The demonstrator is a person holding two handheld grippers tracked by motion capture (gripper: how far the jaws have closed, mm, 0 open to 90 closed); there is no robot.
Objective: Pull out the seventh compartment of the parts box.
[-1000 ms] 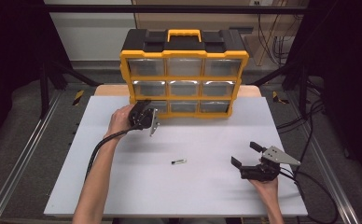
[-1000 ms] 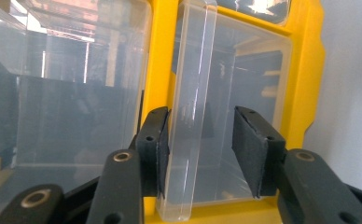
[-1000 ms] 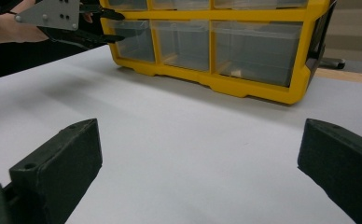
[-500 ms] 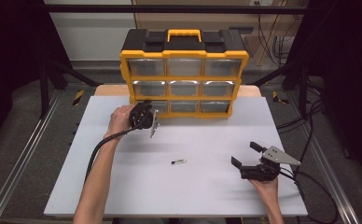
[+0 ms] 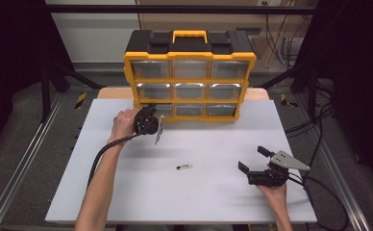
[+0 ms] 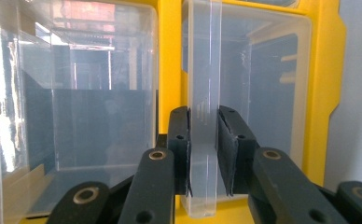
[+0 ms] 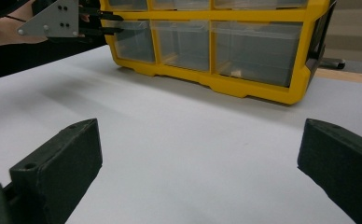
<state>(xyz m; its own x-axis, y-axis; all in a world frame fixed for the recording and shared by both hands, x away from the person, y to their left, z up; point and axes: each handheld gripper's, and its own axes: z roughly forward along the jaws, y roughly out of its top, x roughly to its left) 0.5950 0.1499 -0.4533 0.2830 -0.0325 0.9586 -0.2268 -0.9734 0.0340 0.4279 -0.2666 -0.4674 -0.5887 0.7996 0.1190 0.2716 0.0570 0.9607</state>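
While we are clamping the left claw (image 6: 202, 154) on the clear drawer handle (image 6: 202, 93) at the organizer's (image 5: 189, 77) bottom-left, a crooked pull risks slipping off or dragging the whole organizer nearer.

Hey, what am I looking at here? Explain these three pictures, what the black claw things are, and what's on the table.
A person sits at a white table and holds a hand-operated gripper in each hand. One picture looks down from above; the other two come from cameras riding on each gripper. At the back stands a yellow organizer with clear drawers. The left gripper has just been closing, and its pads now pinch the clear handle of the bottom-left drawer. The right gripper hovers open over the table, holding nothing. A small dark item, too small to identify, lies on the table between them.
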